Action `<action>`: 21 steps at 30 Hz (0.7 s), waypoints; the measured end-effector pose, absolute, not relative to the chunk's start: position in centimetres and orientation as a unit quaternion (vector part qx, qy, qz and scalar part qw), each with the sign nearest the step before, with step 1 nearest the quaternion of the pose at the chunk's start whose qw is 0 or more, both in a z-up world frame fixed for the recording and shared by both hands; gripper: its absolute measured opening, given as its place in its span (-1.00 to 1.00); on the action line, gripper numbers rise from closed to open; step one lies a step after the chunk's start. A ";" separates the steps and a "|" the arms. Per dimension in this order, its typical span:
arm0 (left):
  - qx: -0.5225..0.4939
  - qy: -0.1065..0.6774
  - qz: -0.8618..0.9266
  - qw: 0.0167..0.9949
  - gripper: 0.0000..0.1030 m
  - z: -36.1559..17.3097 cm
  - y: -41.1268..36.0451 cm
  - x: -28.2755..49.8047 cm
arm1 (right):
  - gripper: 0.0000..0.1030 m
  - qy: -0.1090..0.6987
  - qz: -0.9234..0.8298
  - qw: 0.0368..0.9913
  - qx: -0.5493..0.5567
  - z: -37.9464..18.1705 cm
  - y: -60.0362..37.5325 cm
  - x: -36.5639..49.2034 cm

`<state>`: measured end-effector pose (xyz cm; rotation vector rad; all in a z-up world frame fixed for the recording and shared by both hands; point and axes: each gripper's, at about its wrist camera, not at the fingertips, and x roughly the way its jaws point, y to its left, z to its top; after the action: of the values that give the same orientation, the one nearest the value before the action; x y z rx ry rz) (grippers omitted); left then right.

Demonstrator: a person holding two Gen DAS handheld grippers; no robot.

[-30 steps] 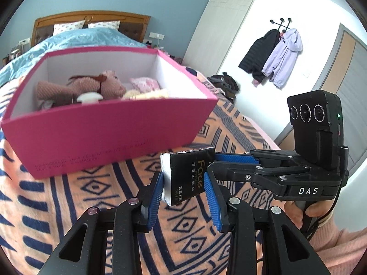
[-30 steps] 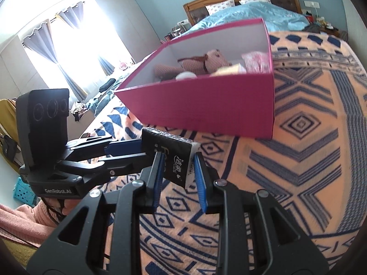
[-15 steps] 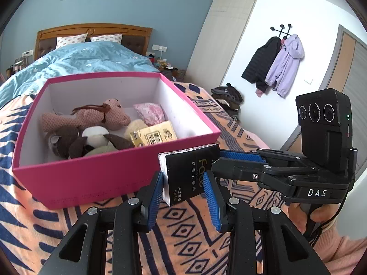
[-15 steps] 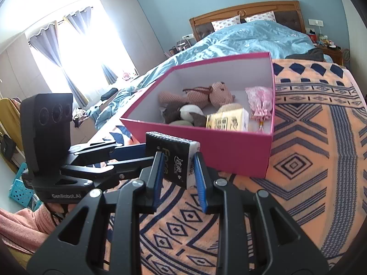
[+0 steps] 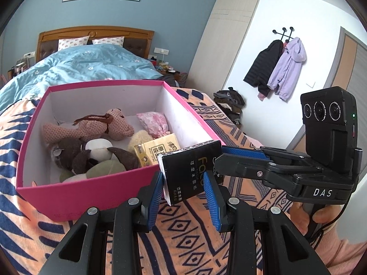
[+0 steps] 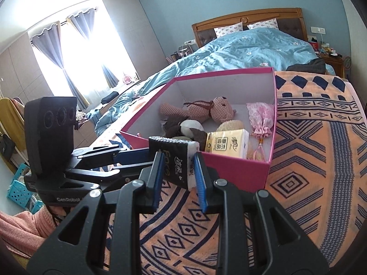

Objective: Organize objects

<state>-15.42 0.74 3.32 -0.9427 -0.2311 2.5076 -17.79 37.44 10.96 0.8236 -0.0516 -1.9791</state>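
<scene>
Left tongs (image 5: 183, 190): we see the two blue pads closed part way, each pressing one side of the black tissue pack (image 5: 191, 171). The pack stands between them with its long axis going up and away from us.

Right tongs (image 6: 177, 171): they come from the right side and are closed on the far right end of the same pack (image 6: 175, 160). So both tongs hold one pack together, and we judge that neither has let go.

Black tissue pack: it hangs in the air above the bed cover (image 5: 195, 240), just in front of the near wall of the pink box (image 5: 91, 190), at about the height of the rim.

Key relation: the open box lies ahead of the tongs and a little to the left. The pack's far end already reaches over the near right corner of the box. We think the coming move is forward and left over the rim, then down. Both hands are equally near.

Inside the box: a pink knitted bear (image 5: 96, 126) at the far side, a brown and white plush dog (image 5: 91, 155) near left, a yellow tissue pack (image 5: 158, 150) near right, a pink pouch (image 5: 152, 123) far right.

Free place: little bare floor shows in the box; the yellow pack lies just behind the near wall, so the black pack will probably land on or beside it.

Risk: the pack's lower edge may catch on the rim if it goes low.
</scene>
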 end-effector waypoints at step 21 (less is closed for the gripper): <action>-0.346 -0.075 0.915 0.196 -0.31 4.2 -0.6 -19.8 | -0.43 -0.031 -0.811 0.473 0.342 11.9 35.0 -22.0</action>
<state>-19.80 -0.60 4.21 -0.9681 -0.2115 2.5623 -22.03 35.00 11.87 0.8374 -0.0756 -1.9851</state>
